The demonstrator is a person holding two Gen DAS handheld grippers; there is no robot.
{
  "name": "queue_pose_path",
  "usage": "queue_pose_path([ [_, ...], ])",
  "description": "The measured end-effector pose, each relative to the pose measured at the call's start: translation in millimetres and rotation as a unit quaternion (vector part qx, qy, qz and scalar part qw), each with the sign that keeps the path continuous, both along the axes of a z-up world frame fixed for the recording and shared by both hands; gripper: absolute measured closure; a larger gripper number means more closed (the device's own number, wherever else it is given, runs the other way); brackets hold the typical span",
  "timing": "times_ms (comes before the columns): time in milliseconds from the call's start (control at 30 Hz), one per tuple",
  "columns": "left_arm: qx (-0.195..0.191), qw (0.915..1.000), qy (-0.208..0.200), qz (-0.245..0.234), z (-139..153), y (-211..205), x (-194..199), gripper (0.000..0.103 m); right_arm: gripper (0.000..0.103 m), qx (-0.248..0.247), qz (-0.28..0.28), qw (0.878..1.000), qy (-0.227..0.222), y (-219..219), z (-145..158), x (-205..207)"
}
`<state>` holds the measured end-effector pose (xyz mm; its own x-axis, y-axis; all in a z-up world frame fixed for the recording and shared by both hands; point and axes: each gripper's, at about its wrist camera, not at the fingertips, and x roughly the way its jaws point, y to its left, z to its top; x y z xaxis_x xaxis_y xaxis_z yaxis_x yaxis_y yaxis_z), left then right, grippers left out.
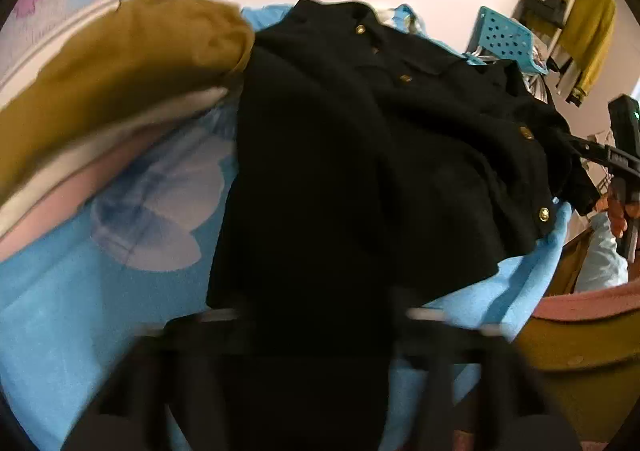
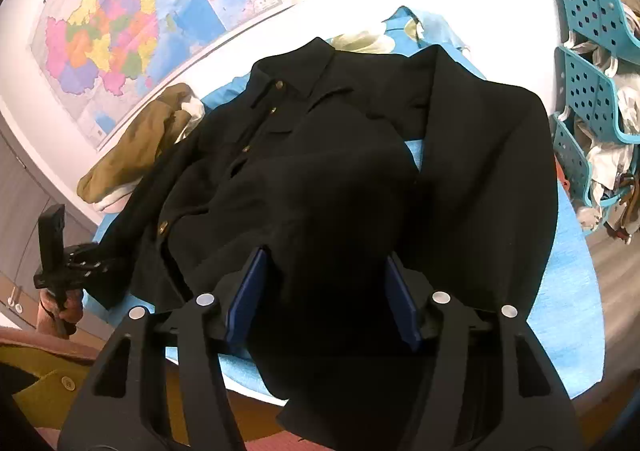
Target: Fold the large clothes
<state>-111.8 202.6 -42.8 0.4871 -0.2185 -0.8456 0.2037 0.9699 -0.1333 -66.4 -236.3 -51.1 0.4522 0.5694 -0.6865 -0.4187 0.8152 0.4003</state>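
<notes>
While right fingers [image 2: 324, 299] straddle it agape, left pinch black jacket [image 2: 480, 155].

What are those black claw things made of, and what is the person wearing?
Each gripper is a black angular plastic frame with cut-out slots and round silver pins. The right gripper has flat blue pads. The left gripper sits on a black handle. A pink sleeve shows.

surface: blue cloth [image 2: 568, 291] | on it: black jacket [image 2: 360, 155], folded clothes stack [image 2: 132, 155]
</notes>
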Motion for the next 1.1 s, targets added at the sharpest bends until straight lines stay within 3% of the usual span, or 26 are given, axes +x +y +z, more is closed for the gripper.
queue_pose_path([
  [67, -0.021, 0.9993, -0.031, 0.002, 17.6, 6.1, 2.6, 0.097, 0.044, 0.004, -0.001, 1.000, 0.001, 0.3, 1.2, 1.2],
  [200, -0.025, 0.9889, -0.145, 0.015, 101.2, 17.7, 8.2, 0.097, 0.044, 0.013, -0.006, 1.000, -0.003, -1.2, 4.4, 1.1],
  [267, -0.023, 0.9803, -0.189, 0.051, 149.4, 33.3, 26.8, 0.097, 0.044, 0.019, -0.006, 1.000, -0.003, -1.4, 5.6, 2.5],
  [367, -0.009, 0.9706, -0.221, 0.096, 182.1, 59.5, 54.0, 0.097, 0.043, 0.023, -0.009, 1.000, -0.003, 0.2, 4.5, 2.7],
  [467, 0.014, 0.9703, -0.156, 0.184, 165.1, 102.8, 100.6, 0.092, 0.039, 0.029, -0.010, 1.000, 0.000, 0.2, 1.3, 2.7],
  [533, 0.060, 0.9646, -0.092, 0.240, 131.1, 123.8, 124.3, 0.088, 0.035, 0.029, -0.007, 1.000, 0.003, 0.9, 0.2, 1.9],
  [567, 0.075, 0.9611, -0.046, 0.262, 104.7, 132.9, 133.1, 0.088, 0.033, 0.028, -0.005, 1.000, 0.004, 0.5, -0.5, 1.3],
  [600, 0.073, 0.9606, -0.033, 0.266, 88.3, 134.3, 132.2, 0.088, 0.029, 0.027, -0.004, 1.000, 0.007, -0.5, -1.2, 1.4],
  [667, 0.065, 0.9615, -0.051, 0.262, 82.4, 128.6, 117.9, 0.082, 0.024, 0.025, -0.006, 1.000, 0.011, -3.3, -2.1, 0.2],
  [700, 0.006, 0.9669, -0.066, 0.247, 88.1, 129.1, 102.1, 0.052, 0.021, 0.025, -0.002, 1.000, 0.014, -4.5, -2.6, -1.6],
  [733, -0.058, 0.9681, -0.082, 0.230, 93.0, 134.4, 89.9, 0.013, 0.020, 0.024, 0.001, 1.000, 0.014, -4.5, -2.6, -3.2],
  [767, -0.130, 0.9591, -0.118, 0.222, 101.3, 143.8, 69.7, 0.005, 0.016, 0.021, 0.002, 1.000, 0.012, -5.5, -2.6, -6.1],
  [800, -0.147, 0.9520, -0.141, 0.229, 106.1, 146.4, 55.8, 0.007, 0.014, 0.019, 0.002, 1.000, 0.010, -6.2, -2.9, -8.1],
  [867, -0.117, 0.9511, -0.171, 0.229, 116.5, 145.3, 24.6, 0.009, 0.014, 0.017, 0.002, 1.000, 0.009, -7.5, -4.7, -10.8],
  [1000, -0.047, 0.9712, -0.196, 0.127, 110.0, 92.3, -18.0, 0.010, 0.013, 0.026, 0.004, 1.000, 0.005, -9.4, -6.4, -14.0],
  [1100, -0.031, 0.9819, -0.184, 0.034, 84.4, 37.4, -30.9, 0.010, 0.012, 0.022, 0.020, 1.000, -0.004, -3.0, -7.0, -18.4],
])
